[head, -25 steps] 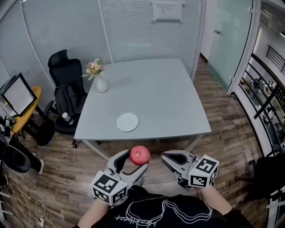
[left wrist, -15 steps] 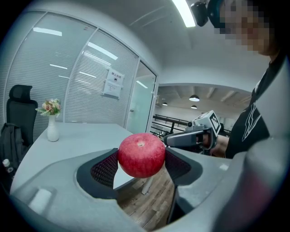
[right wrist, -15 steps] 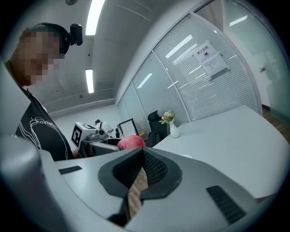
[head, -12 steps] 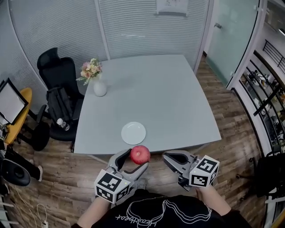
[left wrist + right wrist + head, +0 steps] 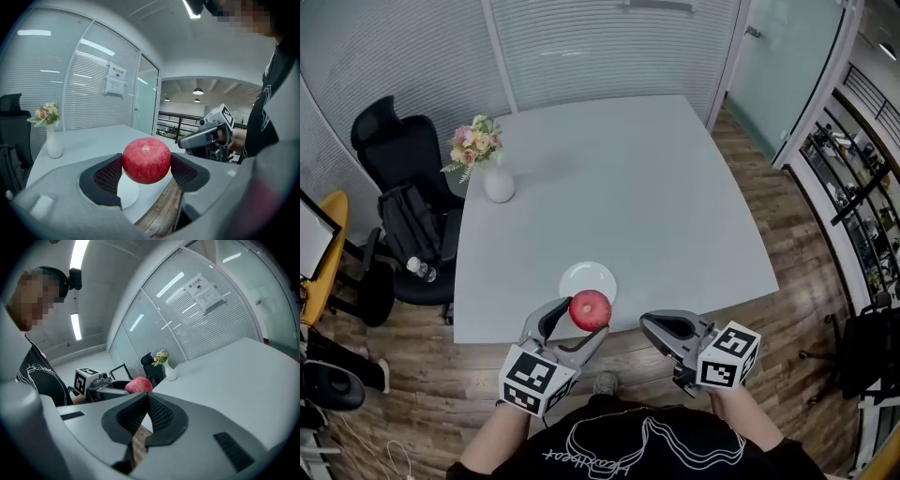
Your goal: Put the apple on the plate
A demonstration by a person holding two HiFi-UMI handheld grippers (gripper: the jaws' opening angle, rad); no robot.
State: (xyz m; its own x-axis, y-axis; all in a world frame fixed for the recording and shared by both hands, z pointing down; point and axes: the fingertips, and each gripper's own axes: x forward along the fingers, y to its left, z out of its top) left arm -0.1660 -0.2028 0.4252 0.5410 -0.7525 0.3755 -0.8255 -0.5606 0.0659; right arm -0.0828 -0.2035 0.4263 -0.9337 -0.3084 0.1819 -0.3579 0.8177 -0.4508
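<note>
A red apple point(image 5: 590, 309) is clamped between the jaws of my left gripper point(image 5: 578, 323), just over the near edge of the grey table point(image 5: 675, 216). The left gripper view shows the same apple point(image 5: 146, 160) held between the ribbed pads, above the near rim of the white plate point(image 5: 127, 191). That small round plate point(image 5: 586, 277) lies on the table near its front edge, partly behind the apple. My right gripper point(image 5: 659, 330) hovers to the right over the wooden floor, shut with nothing in it; its pads point(image 5: 159, 414) meet.
A white vase of flowers point(image 5: 492, 169) stands at the table's far left corner. A black office chair point(image 5: 398, 159) with a bag and a bottle sits left of the table. Glass walls run behind, a railing on the right.
Both grippers have come forward to the table's near edge. The apple, which hung over the floor a second ago, now sits right at the plate.
</note>
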